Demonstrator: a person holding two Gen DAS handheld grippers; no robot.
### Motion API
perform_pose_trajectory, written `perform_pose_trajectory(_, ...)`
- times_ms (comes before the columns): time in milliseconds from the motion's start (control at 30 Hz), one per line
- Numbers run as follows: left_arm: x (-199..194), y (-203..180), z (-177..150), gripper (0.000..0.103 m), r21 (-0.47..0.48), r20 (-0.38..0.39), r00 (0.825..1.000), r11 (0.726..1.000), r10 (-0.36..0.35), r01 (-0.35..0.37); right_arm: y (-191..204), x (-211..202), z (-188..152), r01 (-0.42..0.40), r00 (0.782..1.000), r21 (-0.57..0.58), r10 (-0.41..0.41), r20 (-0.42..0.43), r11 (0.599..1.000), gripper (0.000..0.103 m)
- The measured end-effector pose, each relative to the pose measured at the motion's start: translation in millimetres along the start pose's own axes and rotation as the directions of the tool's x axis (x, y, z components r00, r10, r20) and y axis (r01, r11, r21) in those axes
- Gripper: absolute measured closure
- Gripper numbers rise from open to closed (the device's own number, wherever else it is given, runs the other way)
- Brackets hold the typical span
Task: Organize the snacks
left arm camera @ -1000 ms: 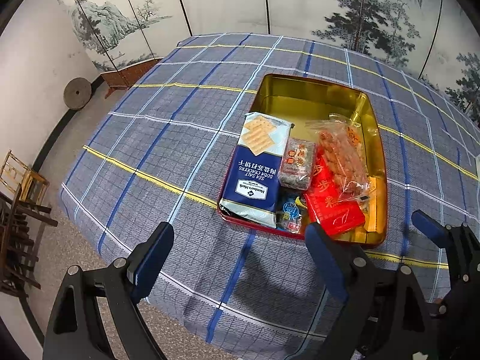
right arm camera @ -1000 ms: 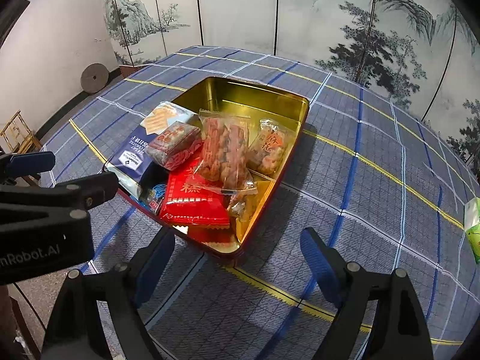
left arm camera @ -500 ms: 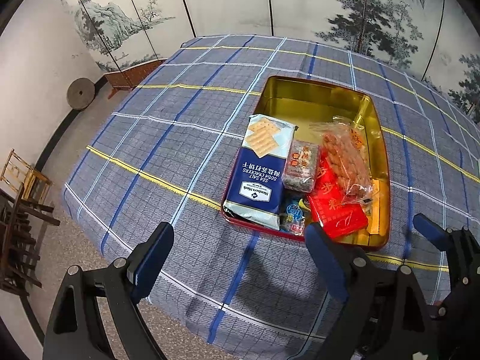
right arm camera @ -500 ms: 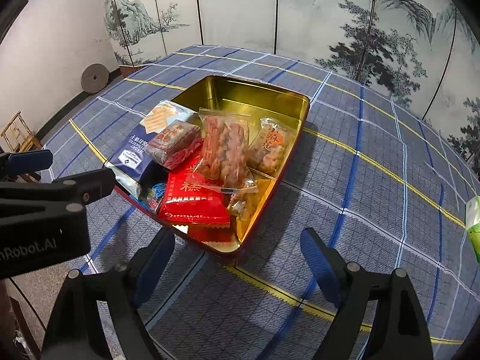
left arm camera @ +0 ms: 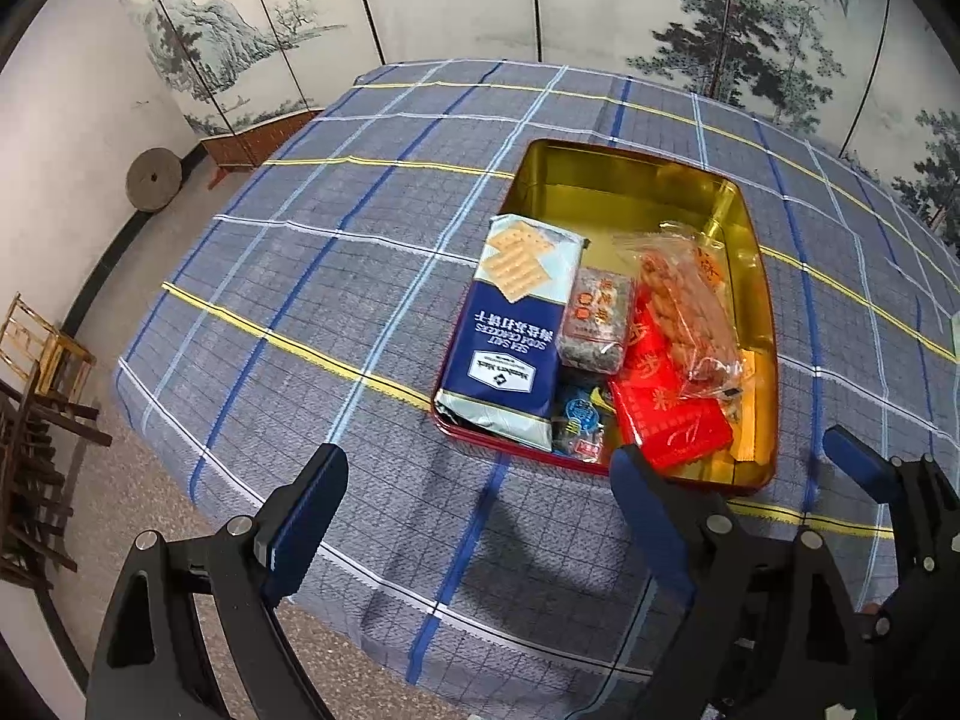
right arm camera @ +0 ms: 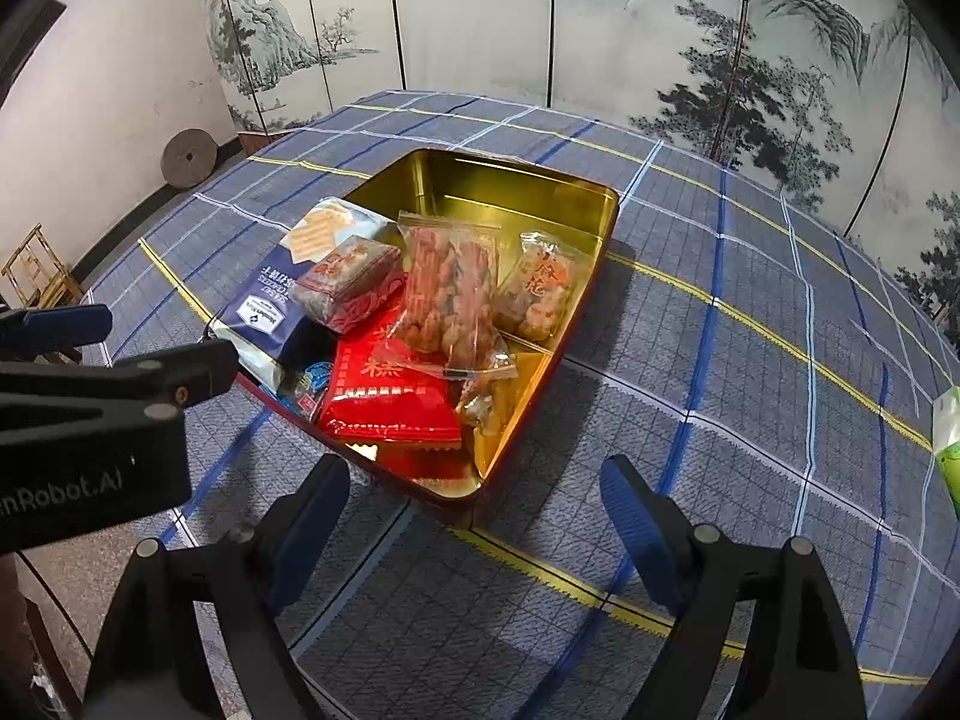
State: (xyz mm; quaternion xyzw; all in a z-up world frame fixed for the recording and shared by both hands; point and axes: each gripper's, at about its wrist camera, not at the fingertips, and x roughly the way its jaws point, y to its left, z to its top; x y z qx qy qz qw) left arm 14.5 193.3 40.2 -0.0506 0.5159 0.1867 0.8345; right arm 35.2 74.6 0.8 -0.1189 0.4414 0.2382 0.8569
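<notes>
A gold tin tray (left arm camera: pixel 624 180) (right arm camera: pixel 516 180) with a red outer wall sits on the checked tablecloth. In it lie a blue soda cracker pack (left arm camera: pixel 510 336) (right arm camera: pixel 264 306), a small red-print packet (left arm camera: pixel 594 318) (right arm camera: pixel 348 276), a clear bag of fried twists (left arm camera: pixel 684 306) (right arm camera: pixel 450 294), a red packet (left arm camera: pixel 666 414) (right arm camera: pixel 390 396) and another clear snack bag (right arm camera: pixel 540 294). My left gripper (left arm camera: pixel 480 504) is open and empty, held above the table's near edge in front of the tray. My right gripper (right arm camera: pixel 474 504) is open and empty, just short of the tray's near corner.
A green packet (right arm camera: pixel 948 438) lies at the table's right edge. The left gripper's body (right arm camera: pixel 90 420) fills the right wrist view's left side. A painted folding screen (left arm camera: pixel 540 0) stands behind the table. Wooden chairs (left arm camera: pixel 36 450) and a millstone (left arm camera: pixel 153 180) are on the floor at left.
Both grippers have drawn back slightly from the tray, still open. The snacks in the tray have not moved.
</notes>
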Motion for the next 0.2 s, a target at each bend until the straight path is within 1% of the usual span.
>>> perform_pose_trajectory(200, -1.2, 0.9, -1.4, 0.016, 0.005, 0.007, 1.0, 1.0, -0.009, 0.009, 2.0, -1.3, -0.1, 0.0, 1.0, -0.005, 0.0, 0.003, 1.0, 0.015)
